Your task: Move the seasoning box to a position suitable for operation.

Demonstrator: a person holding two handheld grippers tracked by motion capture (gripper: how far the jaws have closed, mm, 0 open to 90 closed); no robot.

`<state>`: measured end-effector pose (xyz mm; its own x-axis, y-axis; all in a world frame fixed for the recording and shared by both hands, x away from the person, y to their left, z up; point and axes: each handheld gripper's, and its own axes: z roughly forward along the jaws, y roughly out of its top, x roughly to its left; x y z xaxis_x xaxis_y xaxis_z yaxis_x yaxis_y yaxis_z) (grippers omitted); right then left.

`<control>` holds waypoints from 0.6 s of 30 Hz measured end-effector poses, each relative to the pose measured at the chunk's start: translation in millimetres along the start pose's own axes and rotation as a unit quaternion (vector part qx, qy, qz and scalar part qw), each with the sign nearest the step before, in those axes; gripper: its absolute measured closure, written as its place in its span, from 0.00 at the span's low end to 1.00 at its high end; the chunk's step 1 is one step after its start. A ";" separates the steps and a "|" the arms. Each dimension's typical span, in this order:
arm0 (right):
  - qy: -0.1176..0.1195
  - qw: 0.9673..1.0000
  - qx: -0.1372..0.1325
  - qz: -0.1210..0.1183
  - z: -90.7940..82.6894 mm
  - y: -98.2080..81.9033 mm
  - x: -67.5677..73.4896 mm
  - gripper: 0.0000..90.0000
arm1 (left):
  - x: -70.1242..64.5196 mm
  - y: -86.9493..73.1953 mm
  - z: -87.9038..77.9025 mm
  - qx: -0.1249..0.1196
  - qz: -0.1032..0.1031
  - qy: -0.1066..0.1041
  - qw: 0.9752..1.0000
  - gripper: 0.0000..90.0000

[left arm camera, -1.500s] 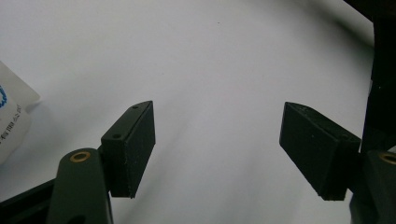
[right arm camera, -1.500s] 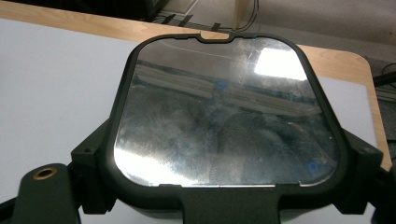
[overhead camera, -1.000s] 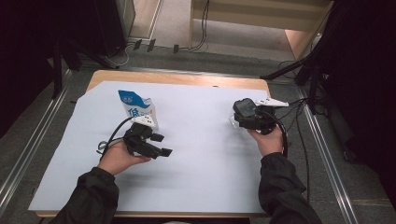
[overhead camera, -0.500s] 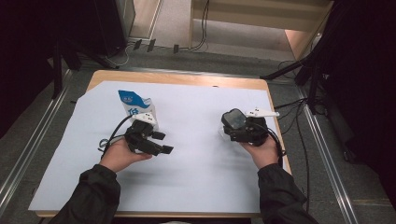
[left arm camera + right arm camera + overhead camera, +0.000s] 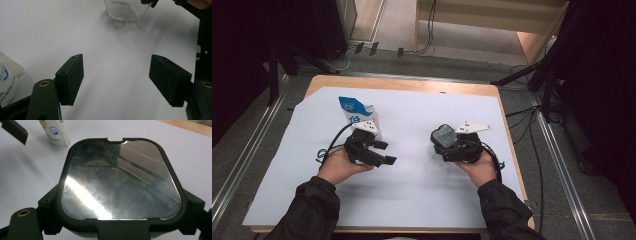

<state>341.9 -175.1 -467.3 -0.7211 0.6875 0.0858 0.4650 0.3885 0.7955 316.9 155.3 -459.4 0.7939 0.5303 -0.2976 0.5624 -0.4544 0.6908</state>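
Note:
A clear square container with a black-rimmed, shiny lid [image 5: 120,180] sits between my right gripper's [image 5: 122,202] jaws, which are shut on its sides. In the high view this container [image 5: 443,135] is right of the table's middle, at my right gripper [image 5: 442,144]. In the left gripper view the container's glass body [image 5: 125,11] stands at the top, just above or on the white sheet. My left gripper [image 5: 385,152] hovers open over the sheet, its jaws [image 5: 120,82] wide apart with nothing between them. A white and blue carton [image 5: 354,112] stands just behind it.
A white paper sheet [image 5: 412,190] covers most of the wooden table [image 5: 402,84]. The carton [image 5: 56,132] and one jaw of the left gripper [image 5: 15,131] lie ahead in the right gripper view. Cables and metal rails run along the floor around the table.
My right gripper has carried the container leftward and nearer to the person, toward the table's middle. The left gripper has stayed in place, open.

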 end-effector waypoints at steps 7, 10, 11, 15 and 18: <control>0.029 0.999 0.008 -0.023 13.1 1.4 12.5 0.18 | -1.7 -2.4 -3.0 -0.001 0.003 0.012 1.000 0.34; 0.044 0.998 0.012 -0.033 23.1 3.5 21.2 0.18 | -2.2 -3.5 -5.4 -0.006 0.001 0.015 1.000 0.35; 0.047 0.998 0.013 -0.036 25.1 4.0 22.6 0.18 | -2.4 -4.1 -5.9 -0.007 -0.002 0.016 1.000 0.35; 0.058 0.997 0.017 -0.047 36.4 6.2 30.9 0.18 | -2.0 -6.8 -8.1 -0.004 -0.004 0.020 1.000 0.35; 0.065 0.996 0.024 -0.053 43.3 7.3 36.9 0.18 | -2.2 -8.2 -9.1 -0.008 -0.006 0.021 1.000 0.35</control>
<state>340.9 -120.3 -484.3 -0.8260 0.5575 0.0830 0.4055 0.4855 0.7745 308.4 164.4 -458.4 0.7761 0.5657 -0.2787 0.5686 -0.4365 0.6973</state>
